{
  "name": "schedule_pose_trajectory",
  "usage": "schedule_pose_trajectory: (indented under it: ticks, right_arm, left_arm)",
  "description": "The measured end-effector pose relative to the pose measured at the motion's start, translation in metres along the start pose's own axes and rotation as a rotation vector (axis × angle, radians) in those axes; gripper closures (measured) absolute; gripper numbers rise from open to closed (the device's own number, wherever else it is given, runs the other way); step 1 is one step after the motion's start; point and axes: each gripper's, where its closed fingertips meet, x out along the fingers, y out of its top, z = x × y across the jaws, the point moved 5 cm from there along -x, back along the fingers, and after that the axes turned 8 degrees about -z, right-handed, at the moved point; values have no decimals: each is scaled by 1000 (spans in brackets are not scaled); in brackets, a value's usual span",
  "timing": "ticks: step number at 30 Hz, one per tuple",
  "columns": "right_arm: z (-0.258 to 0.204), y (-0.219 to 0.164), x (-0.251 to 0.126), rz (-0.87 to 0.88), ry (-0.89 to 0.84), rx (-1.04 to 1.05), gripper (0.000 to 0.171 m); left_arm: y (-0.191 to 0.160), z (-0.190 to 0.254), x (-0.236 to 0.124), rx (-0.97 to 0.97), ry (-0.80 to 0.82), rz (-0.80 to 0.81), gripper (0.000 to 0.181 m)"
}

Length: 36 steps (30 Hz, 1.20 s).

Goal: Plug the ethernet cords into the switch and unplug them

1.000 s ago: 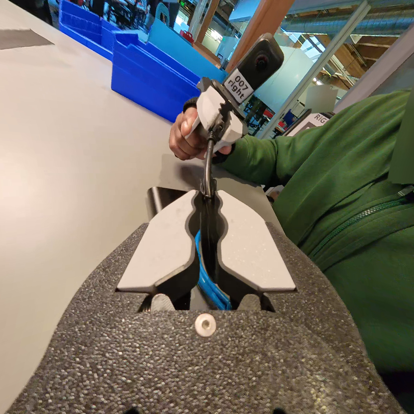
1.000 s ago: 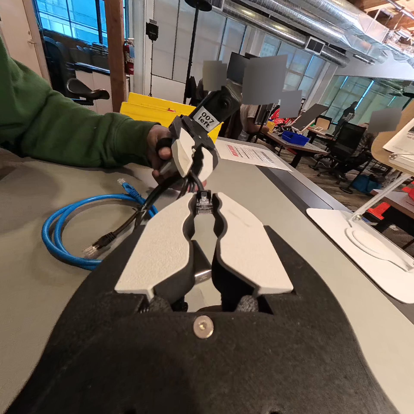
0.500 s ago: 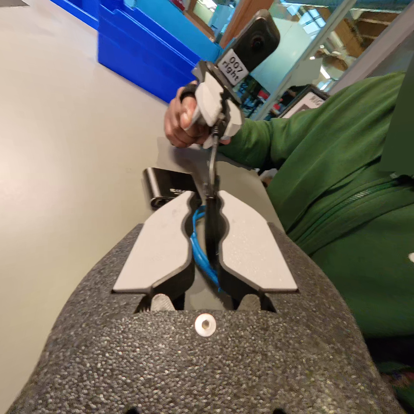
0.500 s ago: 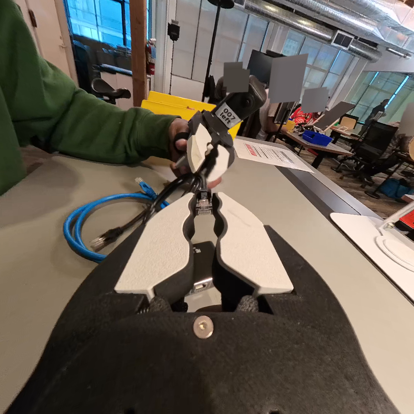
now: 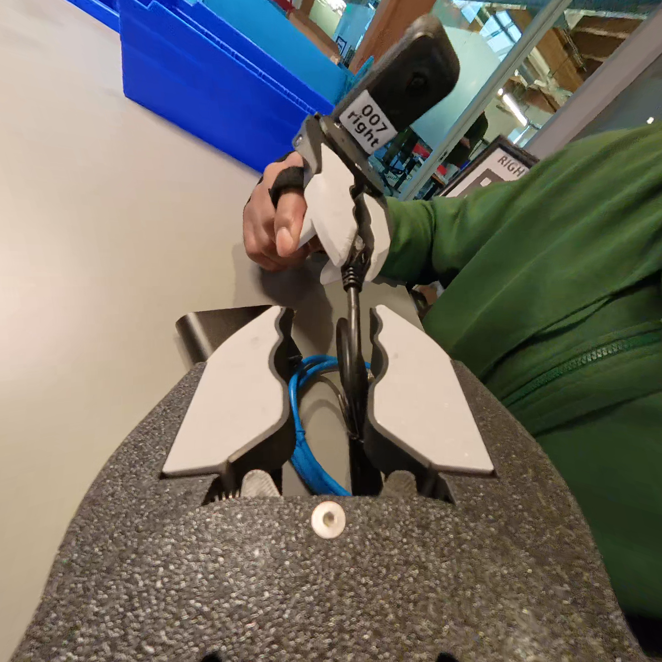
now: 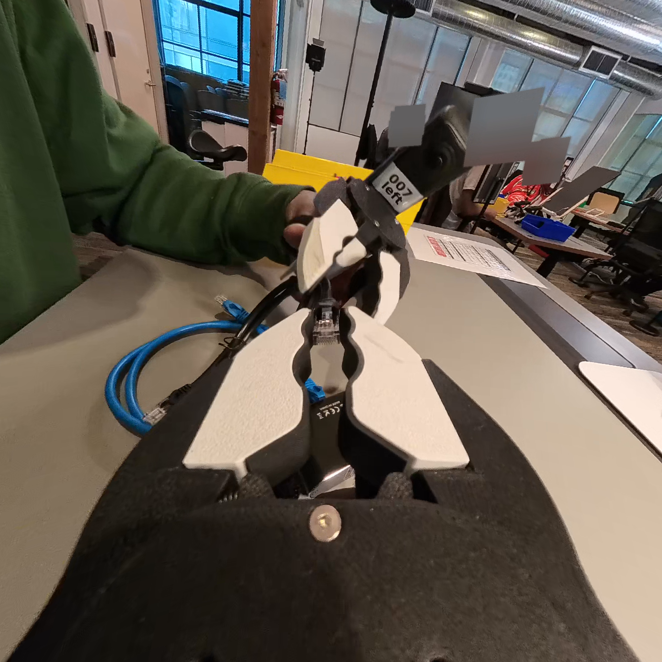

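Note:
My right gripper (image 6: pixel 326 315) is shut on the clear plug of the black ethernet cord (image 6: pixel 325 327) and holds it above the table. It also shows in the left wrist view (image 5: pixel 353 250), with the black cord (image 5: pixel 353 322) hanging from it. My left gripper (image 5: pixel 331 315) is open, and the black cord runs loose through the gap near its right finger. From the right wrist view, the left gripper (image 6: pixel 344 297) is just beyond the plug. The blue ethernet cord (image 6: pixel 143 376) lies coiled on the table. The black switch (image 6: pixel 326 422) lies under my right gripper and also shows in the left wrist view (image 5: pixel 215 329).
Blue bins (image 5: pixel 215 78) stand at the far side of the grey table (image 5: pixel 89 250). A yellow bin (image 6: pixel 304 168), a printed sheet (image 6: pixel 465 254) and a white flat base (image 6: pixel 627 394) lie beyond and to the right. Green sleeves (image 6: pixel 161 200) reach in from the left. Only a small space, under 4 cm, lies between the two pairs of fingers.
My left gripper has opened and let go of the black cord. My right gripper keeps hold of the plug. The two grippers have come closer together.

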Motion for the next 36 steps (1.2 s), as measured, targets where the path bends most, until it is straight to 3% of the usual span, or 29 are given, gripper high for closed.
schedule_pose_trajectory:
  ticks: [8, 11, 19, 22, 29, 36]
  right_arm:
    - [3, -4, 2, -9, -57, -45, 158]
    - [7, -5, 2, -19, -102, -36, 157]
    - [22, -21, -20, -111, -12, 32, 105]
    - [34, -29, -22, -178, 37, 91, 90]
    - [32, -54, 3, -513, 281, 109, 57]
    - [24, -73, 25, -692, 404, 58, 62]
  left_arm:
    - [5, 4, 12, -41, -65, 61, 172]
    - [10, 5, 6, -42, -37, 69, 172]
    - [32, 23, -52, -107, -104, 247, 172]
    - [26, 19, -58, -180, -122, 288, 172]
    - [-35, -11, -26, -413, -27, 137, 172]
    - [-55, -26, -26, -361, 258, -79, 171]
